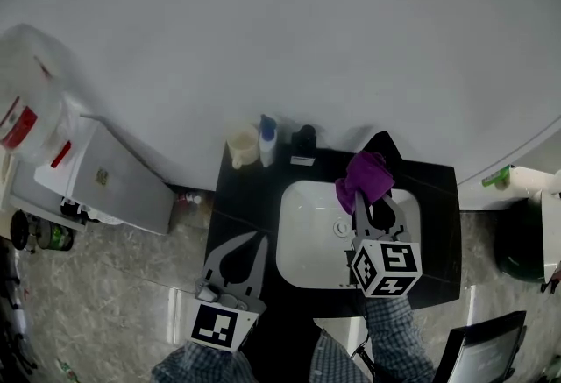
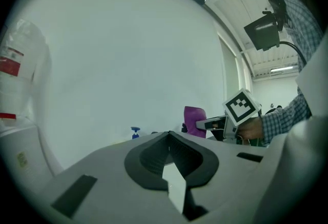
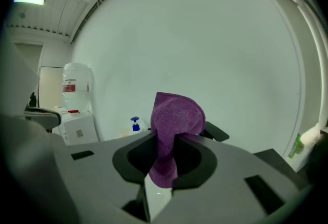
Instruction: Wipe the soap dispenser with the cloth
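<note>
Black counter (image 1: 438, 197), blue-topped soap dispenser (image 1: 267, 142), right fingers (image 1: 358, 216) pinching purple cloth (image 1: 366, 176), left fingers (image 1: 216, 260) closed

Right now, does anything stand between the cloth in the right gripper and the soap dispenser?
A small black object stands just right of the soap dispenser, near the path of the cloth; nothing else visible.

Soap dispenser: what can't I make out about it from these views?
- Head view: soap dispenser too small; smudges and label unreadable.
- Left gripper view: only its blue pump shows; the left tool hides the body.
- Right gripper view: tiny; the right tool, shut on the cloth, hides its base.
</note>
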Available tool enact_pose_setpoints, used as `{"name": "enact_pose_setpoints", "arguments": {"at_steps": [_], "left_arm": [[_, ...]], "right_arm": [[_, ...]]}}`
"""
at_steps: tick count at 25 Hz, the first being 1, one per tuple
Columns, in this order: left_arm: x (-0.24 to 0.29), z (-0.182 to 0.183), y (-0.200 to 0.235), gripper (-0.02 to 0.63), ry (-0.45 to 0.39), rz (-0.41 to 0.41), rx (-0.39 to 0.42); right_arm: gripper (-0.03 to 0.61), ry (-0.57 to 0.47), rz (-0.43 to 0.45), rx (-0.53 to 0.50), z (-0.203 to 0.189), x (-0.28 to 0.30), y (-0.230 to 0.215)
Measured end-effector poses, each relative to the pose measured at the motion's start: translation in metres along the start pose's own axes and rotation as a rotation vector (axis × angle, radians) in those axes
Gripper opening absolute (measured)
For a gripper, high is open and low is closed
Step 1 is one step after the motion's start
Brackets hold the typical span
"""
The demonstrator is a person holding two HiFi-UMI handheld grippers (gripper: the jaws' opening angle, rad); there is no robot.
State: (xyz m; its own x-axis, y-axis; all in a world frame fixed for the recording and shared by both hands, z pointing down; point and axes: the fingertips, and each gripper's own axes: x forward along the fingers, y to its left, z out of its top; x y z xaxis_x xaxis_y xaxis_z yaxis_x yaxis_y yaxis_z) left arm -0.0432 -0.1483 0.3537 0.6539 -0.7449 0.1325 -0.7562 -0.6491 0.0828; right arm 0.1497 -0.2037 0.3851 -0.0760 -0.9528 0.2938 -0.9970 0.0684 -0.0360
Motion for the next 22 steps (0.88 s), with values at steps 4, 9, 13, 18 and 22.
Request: {"name": "enact_pose_setpoints", "arguments": {"at_steps": [4, 9, 13, 18, 22], "left_arm": [[-0.015, -0.001, -0.006, 0.002, -0.007, -0.023, 0.025], [-0.036, 0.001, -0.022, 0.002, -0.018, -0.039, 0.053], [-0.052, 0.005, -0.040, 0.002, -0.031, -0.041, 0.098], [-0.079, 0.006, -0.073, 0.002, -0.049, -0.034, 0.138], [-0.112, -0.003, -0.105, 0.002, -0.052, -0.016, 0.113]], "right_arm": [[0.077, -0.049, -0.004, -0.025, 0.005, -0.037, 0.018], [0.077, -0.097, 0.011, -0.011, 0.009, -0.078, 0.035], [0.077, -0.095, 0.014, 0.007, 0.003, -0.109, 0.038], [0.077, -0.107, 0.009, 0.024, -0.008, -0.155, 0.034], [0.077, -0.121, 0.023, 0.014, -0.019, -0.202, 0.035]]}}
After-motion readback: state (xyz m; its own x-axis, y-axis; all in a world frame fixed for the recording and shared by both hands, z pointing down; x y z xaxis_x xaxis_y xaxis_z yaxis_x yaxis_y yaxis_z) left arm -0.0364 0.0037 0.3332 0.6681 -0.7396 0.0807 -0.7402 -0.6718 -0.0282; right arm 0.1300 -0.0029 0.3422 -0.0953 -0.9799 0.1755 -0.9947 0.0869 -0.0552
